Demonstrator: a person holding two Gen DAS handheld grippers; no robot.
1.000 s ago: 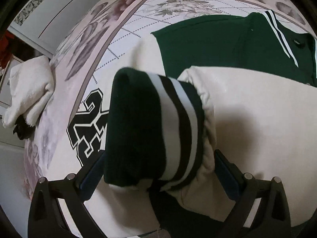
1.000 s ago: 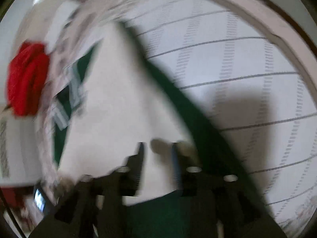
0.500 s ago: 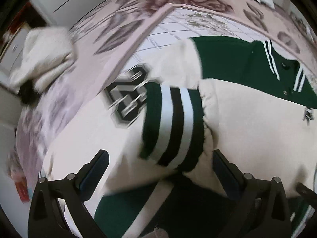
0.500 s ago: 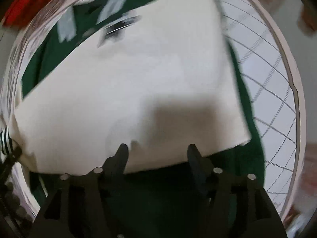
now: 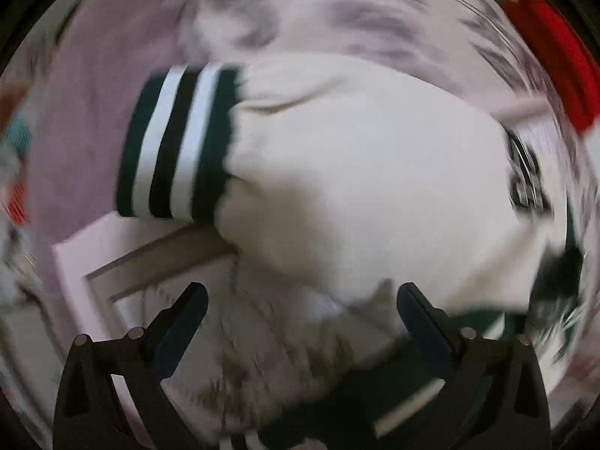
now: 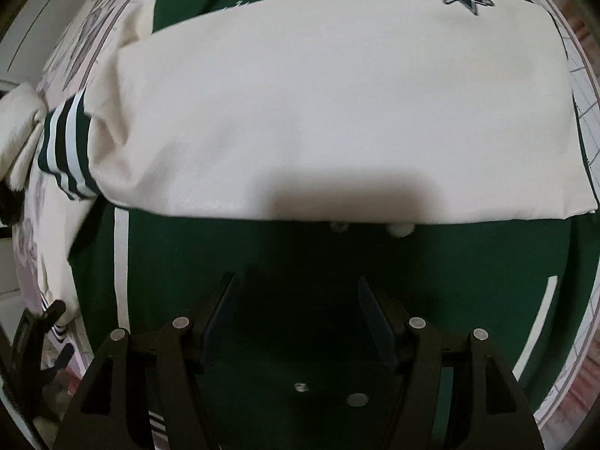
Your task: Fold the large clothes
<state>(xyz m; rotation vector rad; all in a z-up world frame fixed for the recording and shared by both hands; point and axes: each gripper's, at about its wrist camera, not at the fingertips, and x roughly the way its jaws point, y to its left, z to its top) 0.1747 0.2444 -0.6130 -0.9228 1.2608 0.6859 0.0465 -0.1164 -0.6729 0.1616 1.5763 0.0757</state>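
A green and cream varsity jacket [image 6: 300, 262] lies on the bed. Its cream sleeve [image 6: 318, 112] is folded across the green body, with the striped green-and-white cuff [image 6: 65, 146] at the left edge. My right gripper [image 6: 296, 296] is open and empty just above the green body, near the sleeve's lower edge. In the blurred left wrist view the cream sleeve [image 5: 356, 187] and its striped cuff [image 5: 176, 146] lie ahead of my left gripper [image 5: 300, 303], which is open and holds nothing.
A floral pink bedspread [image 5: 93, 112] lies under the jacket. A red garment [image 5: 555, 56] sits at the far right in the left wrist view. A folded cream cloth [image 6: 18, 127] lies left of the cuff. A white cabinet [image 6: 45, 18] stands beyond the bed.
My left gripper has let go of the striped cuff and swung away from it. My right gripper has opened, released the sleeve and drawn back over the green body.
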